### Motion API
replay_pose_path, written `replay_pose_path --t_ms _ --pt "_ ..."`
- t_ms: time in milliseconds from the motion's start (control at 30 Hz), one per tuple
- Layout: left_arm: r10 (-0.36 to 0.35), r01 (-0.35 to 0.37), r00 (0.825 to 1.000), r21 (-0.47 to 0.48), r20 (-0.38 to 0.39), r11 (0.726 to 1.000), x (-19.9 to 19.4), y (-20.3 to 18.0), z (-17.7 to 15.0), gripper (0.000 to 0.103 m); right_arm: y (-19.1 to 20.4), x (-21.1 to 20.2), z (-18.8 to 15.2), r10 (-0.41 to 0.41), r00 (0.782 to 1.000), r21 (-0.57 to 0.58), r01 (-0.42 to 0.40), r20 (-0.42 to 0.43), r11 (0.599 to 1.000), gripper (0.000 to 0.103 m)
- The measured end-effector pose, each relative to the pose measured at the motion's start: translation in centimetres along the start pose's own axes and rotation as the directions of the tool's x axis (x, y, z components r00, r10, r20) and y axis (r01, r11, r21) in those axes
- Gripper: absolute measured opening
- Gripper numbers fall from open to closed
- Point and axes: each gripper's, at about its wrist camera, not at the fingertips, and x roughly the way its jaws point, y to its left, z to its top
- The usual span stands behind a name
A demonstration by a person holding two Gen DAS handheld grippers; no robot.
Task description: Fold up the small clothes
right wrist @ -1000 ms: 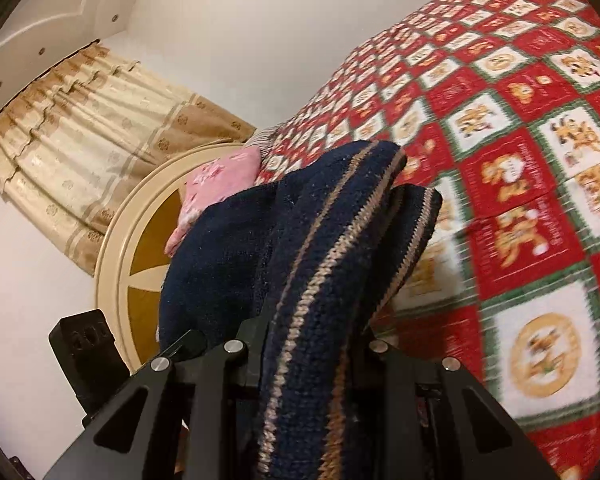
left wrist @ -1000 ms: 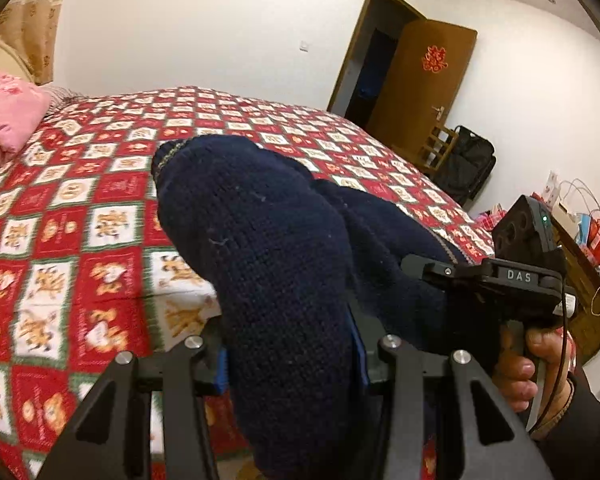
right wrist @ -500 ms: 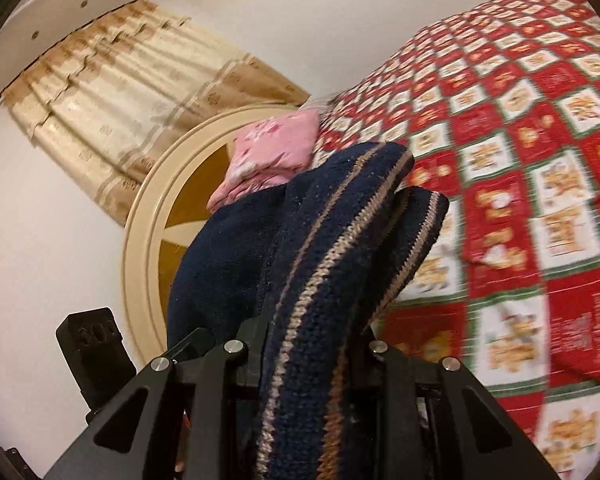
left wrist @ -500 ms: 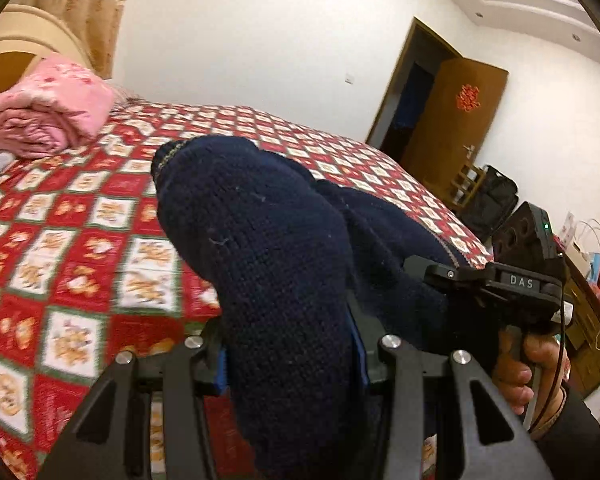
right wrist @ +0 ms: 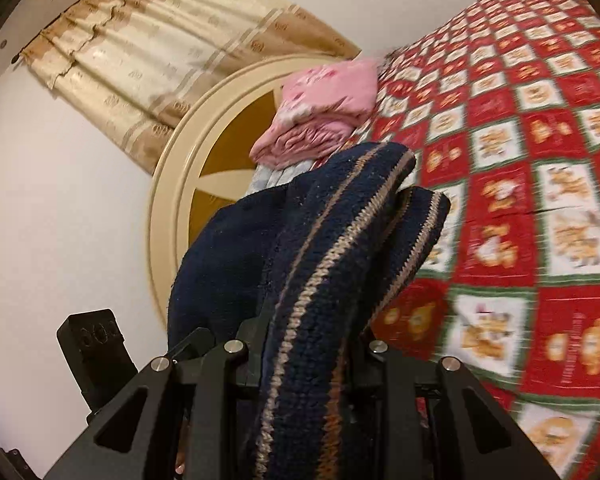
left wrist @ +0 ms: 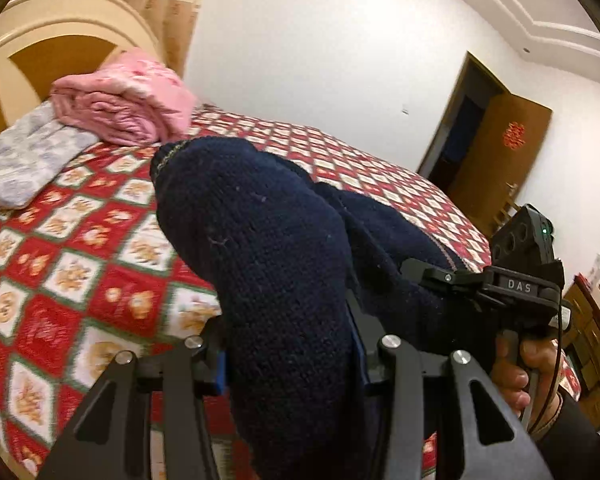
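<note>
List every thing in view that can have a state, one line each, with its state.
left gripper: shut on the navy knit garment
right gripper: shut on the same garment's striped edge
navy knit garment: bunched, held up above the bed
pink quilt: folded, lying by the headboard
door: open
curtain: drawn across
bedspread: spread flat

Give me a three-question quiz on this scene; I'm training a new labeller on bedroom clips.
1. True or false: both grippers grip the dark blue knit garment.
2. What lies on the grey patterned bedding by the headboard? A) folded pink blanket B) black bag C) towel
3. Fill in: the bedspread is checked red and ____.

Key: 1 true; 2 A; 3 white.
</note>
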Motion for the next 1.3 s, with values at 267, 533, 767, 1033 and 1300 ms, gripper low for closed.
replay_pose_path --t_ms 267,533,767,1033,1300 --pt "0.054 -0.053 0.998 -0.084 0.015 0.995 -1.3 5.6 -0.8 0.046 2.1 6.4 -0.3 0.023 0.996 -0.026 -0.025 -0.085 0.999 0.026" --pt "0.087 -0.085 0.996 -0.141 0.007 0.986 -1.4 10.1 -1.2 0.046 2.7 11.3 -0.7 0.034 0.989 -0.028 -0.038 -0.147 0.999 0.026" --pt "0.102 -0.105 0.994 -0.192 -0.027 0.976 0.1 13.9 -2.5 0.046 1.5 15.6 -0.9 0.006 0.979 -0.007 -0.007 -0.204 1.000 0.026" --pt "0.089 -0.113 0.991 -0.257 -0.104 0.960 2.5 17.4 -5.0 0.047 -1.3 17.7 -1.2 -0.008 0.969 0.042 0.019 -0.246 0.999 0.026" --pt "0.080 -0.104 0.992 -0.272 -0.099 0.957 3.3 18.7 -7.5 0.064 -5.6 18.8 -1.9 -0.054 0.954 0.136 0.098 -0.294 0.986 0.031"
